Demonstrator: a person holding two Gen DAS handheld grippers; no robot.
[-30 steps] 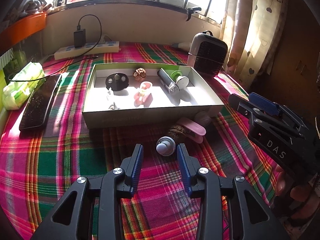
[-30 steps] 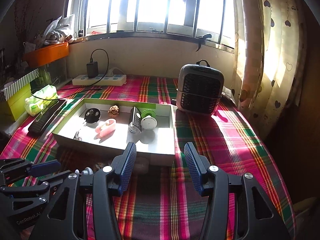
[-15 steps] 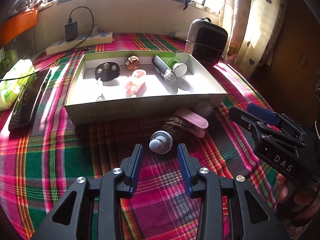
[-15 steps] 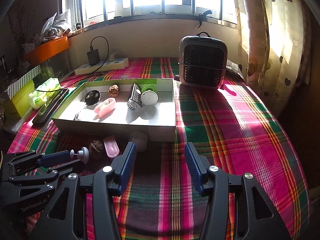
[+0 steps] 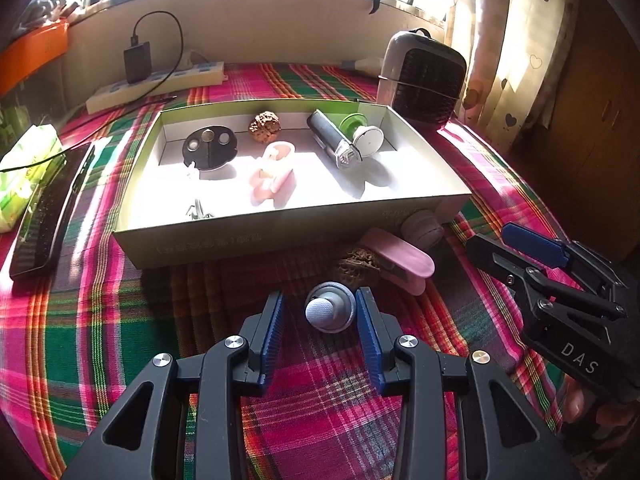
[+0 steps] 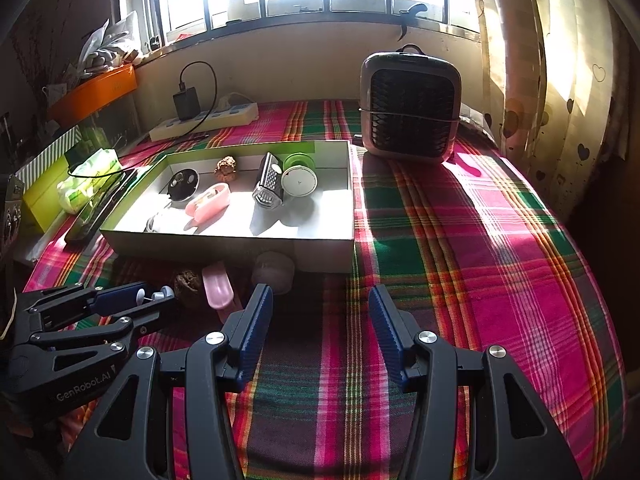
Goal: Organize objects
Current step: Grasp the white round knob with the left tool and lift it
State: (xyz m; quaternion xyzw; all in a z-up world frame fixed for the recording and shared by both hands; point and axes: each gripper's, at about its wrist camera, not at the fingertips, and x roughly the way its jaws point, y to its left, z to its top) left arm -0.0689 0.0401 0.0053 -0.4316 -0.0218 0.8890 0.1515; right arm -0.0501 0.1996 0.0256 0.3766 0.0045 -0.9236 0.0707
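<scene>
A shallow green-and-white box [image 5: 280,224] [image 6: 320,254] sits on the plaid cloth and holds a black disc, a walnut, a pink case, a metal grater and a green-and-white roll. In front of it lie a small grey knob [image 5: 330,312] [image 6: 160,294], a brown walnut [image 5: 358,266] [image 6: 186,280], a pink clip [image 5: 400,258] [image 6: 216,286] and a pale round case [image 5: 422,230] [image 6: 274,268]. My left gripper [image 5: 320,310] is open with the knob between its fingertips, not clamped. My right gripper [image 6: 320,308] is open and empty, right of these items.
A dark heater [image 5: 424,80] [image 6: 412,108] stands behind the box on the right. A power strip with charger [image 5: 160,80] lies at the back. A black keyboard [image 5: 52,208] and a green tissue pack [image 5: 24,176] lie left of the box.
My left gripper has moved forward so its open fingers now flank the grey knob. The right gripper has drawn back a little from the box.
</scene>
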